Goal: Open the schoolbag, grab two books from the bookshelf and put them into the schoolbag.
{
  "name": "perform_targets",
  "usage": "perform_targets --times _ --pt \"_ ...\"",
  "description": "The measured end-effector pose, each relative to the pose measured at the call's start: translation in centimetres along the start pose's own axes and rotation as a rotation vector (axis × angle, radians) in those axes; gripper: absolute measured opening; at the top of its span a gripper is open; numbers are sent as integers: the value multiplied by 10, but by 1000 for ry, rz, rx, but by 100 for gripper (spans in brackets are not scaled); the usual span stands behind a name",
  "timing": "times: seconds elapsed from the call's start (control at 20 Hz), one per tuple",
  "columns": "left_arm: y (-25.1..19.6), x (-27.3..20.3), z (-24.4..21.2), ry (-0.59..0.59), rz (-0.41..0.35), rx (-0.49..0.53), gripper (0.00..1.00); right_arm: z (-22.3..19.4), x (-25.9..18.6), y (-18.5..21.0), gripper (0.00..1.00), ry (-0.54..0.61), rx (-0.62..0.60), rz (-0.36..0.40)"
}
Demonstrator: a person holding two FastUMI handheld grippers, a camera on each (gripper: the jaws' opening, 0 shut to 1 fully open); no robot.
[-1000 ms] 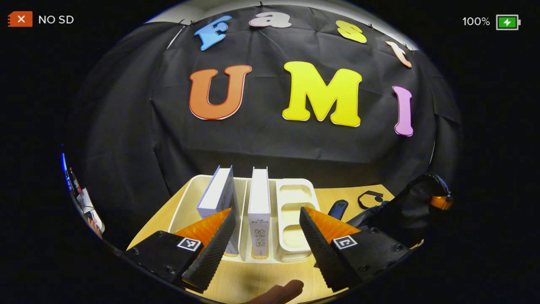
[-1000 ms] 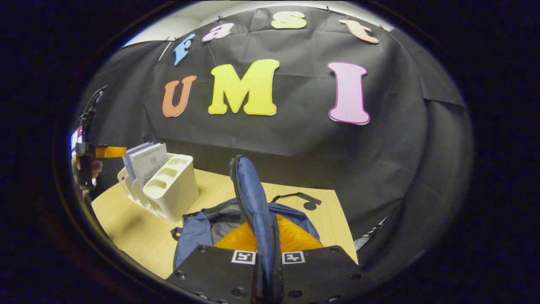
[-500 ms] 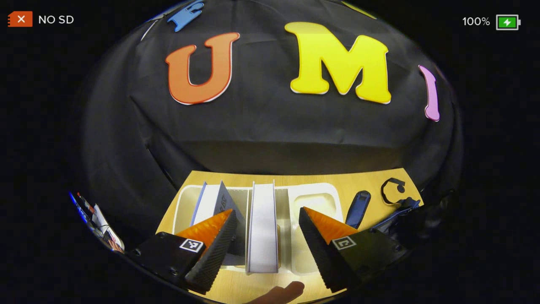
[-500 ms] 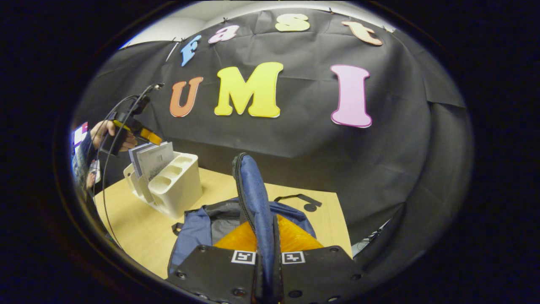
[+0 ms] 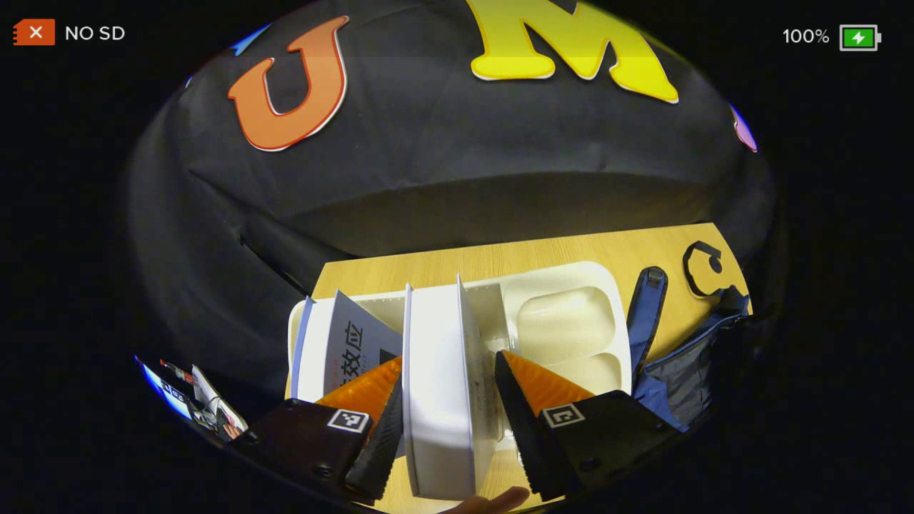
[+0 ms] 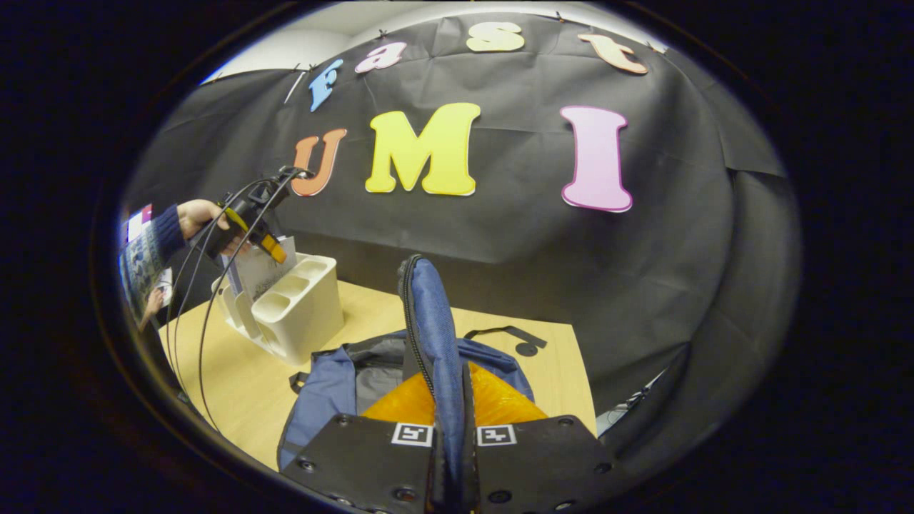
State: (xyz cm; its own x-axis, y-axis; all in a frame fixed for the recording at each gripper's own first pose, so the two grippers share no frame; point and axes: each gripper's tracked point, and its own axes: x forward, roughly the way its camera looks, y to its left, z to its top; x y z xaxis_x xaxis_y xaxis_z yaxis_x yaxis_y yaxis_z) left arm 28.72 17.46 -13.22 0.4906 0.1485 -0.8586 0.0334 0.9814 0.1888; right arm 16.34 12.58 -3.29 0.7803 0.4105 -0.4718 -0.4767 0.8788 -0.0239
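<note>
Left gripper view has the left gripper (image 5: 446, 421) with fingers wide, straddling the upright white book (image 5: 437, 385) in the cream plastic bookshelf (image 5: 564, 285), lower centre; contact is unclear. A second grey-covered book (image 5: 350, 343) leans at its left. Right gripper (image 6: 450, 457), bottom centre, is clamped on the blue schoolbag's flap (image 6: 432, 335), holding the bag open on the wooden counter (image 6: 235, 385). Both books remain unmoved; the bag's interior is hidden.

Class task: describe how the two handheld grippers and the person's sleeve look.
Left gripper: black finger bases, each with a small square black-and-white marker. Right gripper: flat black plates with screws and two such markers. Black cables trail from the left gripper; the sleeve is dark blue.
</note>
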Motion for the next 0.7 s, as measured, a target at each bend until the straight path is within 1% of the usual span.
perform_targets --times 0.1,0.2,0.25,0.3,0.35,0.4,0.45,0.5,0.55,0.6,0.65,0.7 --pt "-6 10 -9 54 -34 6 64 -1 0 -2 8 3 11 -1" --pt "-11 11 -10 64 -66 -20 54 -2 0 -2 8 2 18 -1" --pt "-13 13 -10 67 -71 -37 52 -3 1 -2 8 2 16 -1" --pt "-15 11 -11 69 -81 -48 55 -4 1 -2 8 4 14 -3" --pt "-16 9 -14 75 -93 -55 50 -5 1 -3 8 6 13 -5" --pt "-18 6 -17 84 -106 -63 49 -6 2 -2 8 9 14 -6" --pt "-18 4 -17 78 -117 -68 53 -5 3 -2 8 9 15 -7" --pt "-18 0 -19 81 -124 -76 48 -6 3 -2 8 11 15 -9" --pt "-15 -7 -22 74 -131 -84 48 -7 3 -1 8 11 13 -10" --pt "-11 -13 -25 64 -134 -101 52 -8 3 -1 8 13 12 -10" --pt "-8 -20 -27 55 -142 -122 52 -8 3 -1 8 14 14 -10" --pt "-5 -28 -29 45 -153 -136 52 -8 3 -1 12 9 19 -9"
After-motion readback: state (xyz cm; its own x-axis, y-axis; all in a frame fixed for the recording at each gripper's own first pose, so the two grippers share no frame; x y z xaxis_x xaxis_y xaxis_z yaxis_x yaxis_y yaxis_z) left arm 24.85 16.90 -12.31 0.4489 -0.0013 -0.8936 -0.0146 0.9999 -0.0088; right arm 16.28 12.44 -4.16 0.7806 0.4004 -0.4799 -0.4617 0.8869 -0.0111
